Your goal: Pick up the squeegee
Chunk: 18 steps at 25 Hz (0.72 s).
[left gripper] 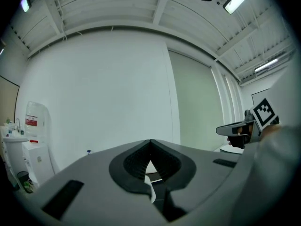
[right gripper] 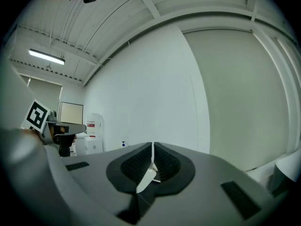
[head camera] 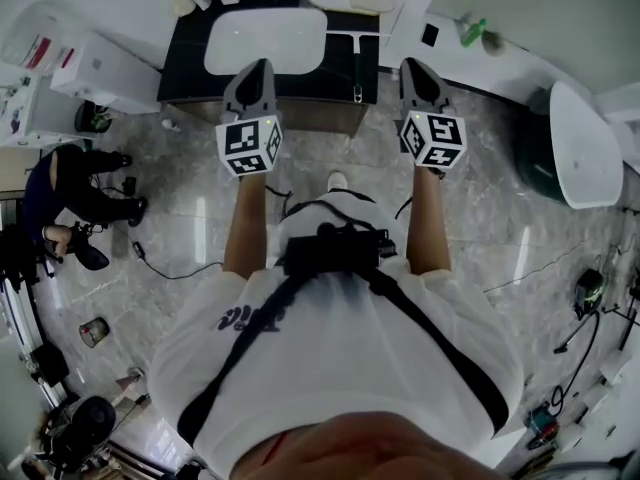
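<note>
white sink (head camera: 265,40) in dark counter (head camera: 190,63) | person (head camera: 60,193) crouched at left

My left gripper (left gripper: 150,142) has its jaws pinched together with nothing in them. Straight past it is just a plain white wall (left gripper: 103,93). My right gripper (left gripper: 222,130) pokes in off to its right. To its left there's a white cabinet (left gripper: 35,160) with a red-labelled container (left gripper: 32,121) on top.

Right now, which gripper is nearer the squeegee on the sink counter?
Right. In the head view, the right gripper sits just right of the squeegee. The left gripper is farther off to its left, at the basin's near edge.
</note>
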Each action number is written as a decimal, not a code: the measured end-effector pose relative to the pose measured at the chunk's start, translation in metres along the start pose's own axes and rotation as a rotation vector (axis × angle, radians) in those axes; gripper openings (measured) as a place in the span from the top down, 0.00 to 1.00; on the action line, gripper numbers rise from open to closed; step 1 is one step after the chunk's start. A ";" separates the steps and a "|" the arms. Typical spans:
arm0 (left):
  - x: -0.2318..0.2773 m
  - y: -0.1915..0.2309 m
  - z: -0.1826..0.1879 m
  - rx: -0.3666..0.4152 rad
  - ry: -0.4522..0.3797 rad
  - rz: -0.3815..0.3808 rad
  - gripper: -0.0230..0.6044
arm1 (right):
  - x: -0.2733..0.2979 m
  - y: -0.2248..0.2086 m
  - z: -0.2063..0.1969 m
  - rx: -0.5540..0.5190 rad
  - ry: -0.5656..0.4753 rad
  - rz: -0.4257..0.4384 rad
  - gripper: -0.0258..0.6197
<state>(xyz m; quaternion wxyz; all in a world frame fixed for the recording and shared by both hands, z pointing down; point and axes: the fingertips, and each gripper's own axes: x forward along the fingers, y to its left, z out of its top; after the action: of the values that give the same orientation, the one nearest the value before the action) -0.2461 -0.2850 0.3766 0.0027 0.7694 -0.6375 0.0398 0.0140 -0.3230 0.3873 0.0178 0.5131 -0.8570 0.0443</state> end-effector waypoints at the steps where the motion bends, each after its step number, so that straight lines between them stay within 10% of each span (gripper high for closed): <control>1: 0.012 -0.002 0.000 -0.004 0.005 -0.002 0.94 | 0.008 -0.008 -0.001 0.004 0.007 0.002 0.95; 18: 0.132 0.002 -0.070 -0.050 0.168 -0.077 0.95 | 0.122 -0.041 -0.105 0.060 0.283 0.022 0.95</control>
<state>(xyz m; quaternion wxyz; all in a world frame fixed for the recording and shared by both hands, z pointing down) -0.2280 -0.4111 0.4546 0.0767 0.7871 -0.6056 0.0883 -0.0096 -0.4394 0.5038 0.1227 0.4927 -0.8497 0.1421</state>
